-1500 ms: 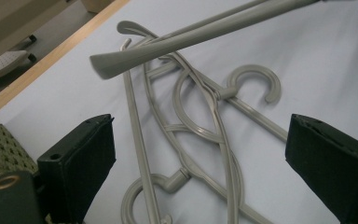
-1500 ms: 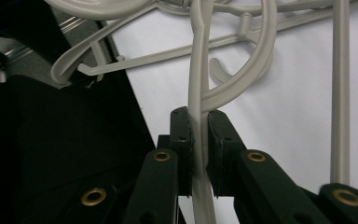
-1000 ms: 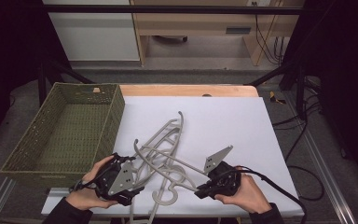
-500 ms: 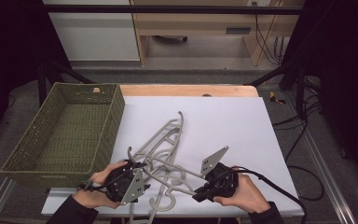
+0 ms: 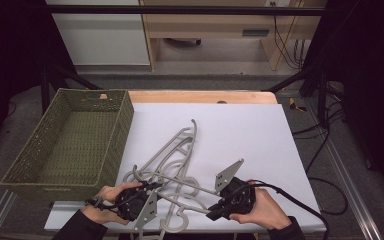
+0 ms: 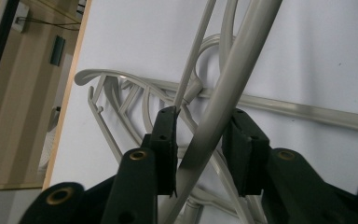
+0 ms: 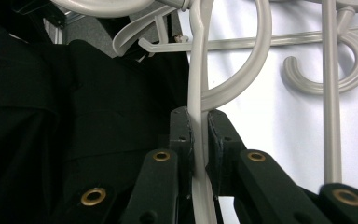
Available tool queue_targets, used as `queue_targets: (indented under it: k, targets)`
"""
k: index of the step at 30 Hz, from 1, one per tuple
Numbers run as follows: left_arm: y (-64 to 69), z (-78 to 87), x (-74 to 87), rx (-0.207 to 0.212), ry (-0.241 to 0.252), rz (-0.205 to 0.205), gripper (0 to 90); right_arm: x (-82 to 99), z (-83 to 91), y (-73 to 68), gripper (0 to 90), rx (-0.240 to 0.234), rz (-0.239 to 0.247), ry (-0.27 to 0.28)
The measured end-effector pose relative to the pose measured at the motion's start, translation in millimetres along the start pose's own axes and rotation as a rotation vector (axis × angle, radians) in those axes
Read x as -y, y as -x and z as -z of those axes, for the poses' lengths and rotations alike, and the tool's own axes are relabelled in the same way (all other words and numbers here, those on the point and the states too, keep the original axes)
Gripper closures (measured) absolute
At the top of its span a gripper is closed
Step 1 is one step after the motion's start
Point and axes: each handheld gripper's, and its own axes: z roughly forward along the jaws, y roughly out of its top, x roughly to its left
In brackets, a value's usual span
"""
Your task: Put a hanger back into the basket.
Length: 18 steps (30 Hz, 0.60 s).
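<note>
Right gripper (image 7: 198,133): I have its jaws clamped on a thin hanger bar, which pins that hanger (image 5: 180,220) down at the table's near edge while I work the pile.
Left gripper (image 6: 200,140): its jaws have just been closing around a thicker hanger rod (image 6: 223,100); I see a gap on each side, so no squeeze yet.
Hangers (image 5: 172,160): grey plastic, tangled on the white table (image 5: 250,130), hooks interlocked; two grips let me pull them apart.
Basket (image 5: 75,145): green, empty, just left of the pile; likely where a freed hanger goes.
</note>
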Motion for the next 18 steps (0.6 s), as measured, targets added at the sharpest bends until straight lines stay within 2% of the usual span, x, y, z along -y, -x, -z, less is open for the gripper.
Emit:
queue_targets:
  k: [3, 10, 16, 18]
  targets:
    - [1.5, -0.3, 0.7, 0.005, 0.019, -0.002, 70.2, 0.5, 0.6, 0.2, 81.8, -0.009, 0.013, 0.002]
    - [3.2, 2.1, 0.4, 0.001, 0.024, -0.031, 72.9, 1.2, 2.3, 0.5, 81.7, -0.012, 0.019, 0.01]
    - [0.7, 9.0, 0.5, 0.009, 0.042, -0.026, 74.7, 2.1, 6.1, 0.7, 81.9, -0.002, 0.034, 0.039]
    - [0.6, 10.2, 0.6, 0.008, 0.044, -0.019, 75.3, 2.5, 7.5, 1.3, 82.0, -0.014, 0.039, 0.05]
